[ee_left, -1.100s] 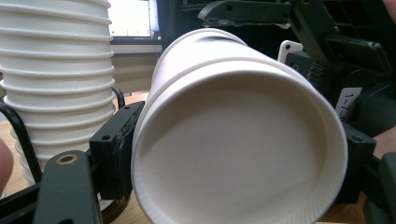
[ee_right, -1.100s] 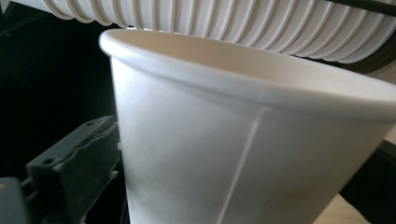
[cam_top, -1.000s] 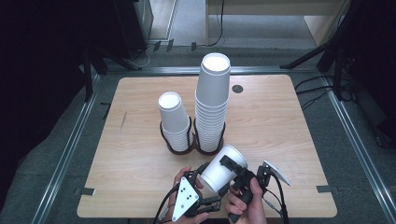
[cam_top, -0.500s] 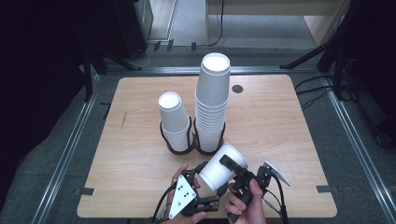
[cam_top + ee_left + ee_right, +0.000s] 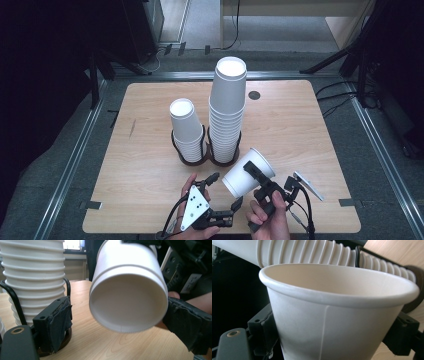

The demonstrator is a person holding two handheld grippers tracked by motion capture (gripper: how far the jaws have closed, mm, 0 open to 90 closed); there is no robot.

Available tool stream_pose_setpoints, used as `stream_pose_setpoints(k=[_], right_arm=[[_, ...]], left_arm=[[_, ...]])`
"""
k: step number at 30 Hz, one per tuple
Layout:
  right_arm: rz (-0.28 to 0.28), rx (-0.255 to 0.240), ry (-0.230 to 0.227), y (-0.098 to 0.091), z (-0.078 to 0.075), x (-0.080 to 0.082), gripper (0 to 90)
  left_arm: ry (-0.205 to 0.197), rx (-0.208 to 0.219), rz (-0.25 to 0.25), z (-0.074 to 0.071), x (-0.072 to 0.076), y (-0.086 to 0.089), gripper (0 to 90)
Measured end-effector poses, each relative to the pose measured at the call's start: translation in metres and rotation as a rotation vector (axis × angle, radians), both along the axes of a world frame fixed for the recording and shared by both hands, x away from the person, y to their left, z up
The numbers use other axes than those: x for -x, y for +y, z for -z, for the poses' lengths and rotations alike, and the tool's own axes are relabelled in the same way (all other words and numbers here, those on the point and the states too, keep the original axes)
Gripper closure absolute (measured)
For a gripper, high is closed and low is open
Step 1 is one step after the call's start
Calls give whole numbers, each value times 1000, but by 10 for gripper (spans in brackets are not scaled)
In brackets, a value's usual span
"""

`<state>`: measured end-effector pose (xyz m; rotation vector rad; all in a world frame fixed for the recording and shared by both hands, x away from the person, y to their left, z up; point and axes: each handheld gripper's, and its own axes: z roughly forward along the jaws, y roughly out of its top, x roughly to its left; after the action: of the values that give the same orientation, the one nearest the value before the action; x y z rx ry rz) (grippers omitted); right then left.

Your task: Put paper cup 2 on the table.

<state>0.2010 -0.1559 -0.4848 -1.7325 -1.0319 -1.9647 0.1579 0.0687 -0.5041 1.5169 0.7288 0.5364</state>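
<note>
Left gripper (image 5: 223,191) jaws just opened, letting go of paper cup's (image 5: 248,172) base; pads apart from it. Right gripper (image 5: 263,181) just closed, clamps cup at table's 6 o'clock, tilted, above wood. Handover done; stacking onto short stack (image 5: 187,131) likely next.

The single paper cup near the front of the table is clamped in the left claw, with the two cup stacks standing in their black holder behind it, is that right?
Not quite. The single paper cup is clamped in the right claw, not the left; the right gripper view shows its pads pressed on the cup's sides. The left claw stands open beside the cup's base, its jaws having just been opening. The two cup stacks do stand in their black holder behind it.
</note>
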Motion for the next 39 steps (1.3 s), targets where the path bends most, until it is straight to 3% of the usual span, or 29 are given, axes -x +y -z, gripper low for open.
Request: stream_pose_setpoints(k=[9, 27, 34, 39], right_arm=[[57, 68, -47, -11, -4, -2, 145], [142, 155, -144, -26, -11, -7, 145], [177, 246, -222, -27, -15, -7, 145], [191, 275, -230, -29, -16, -8, 144]], left_arm=[[3, -3, -5, 0, 0, 3, 92], [12, -17, -5, 2, -1, 6, 92], [14, -12, -15, 1, -3, 10, 93], [18, -17, -16, 2, -3, 10, 93]])
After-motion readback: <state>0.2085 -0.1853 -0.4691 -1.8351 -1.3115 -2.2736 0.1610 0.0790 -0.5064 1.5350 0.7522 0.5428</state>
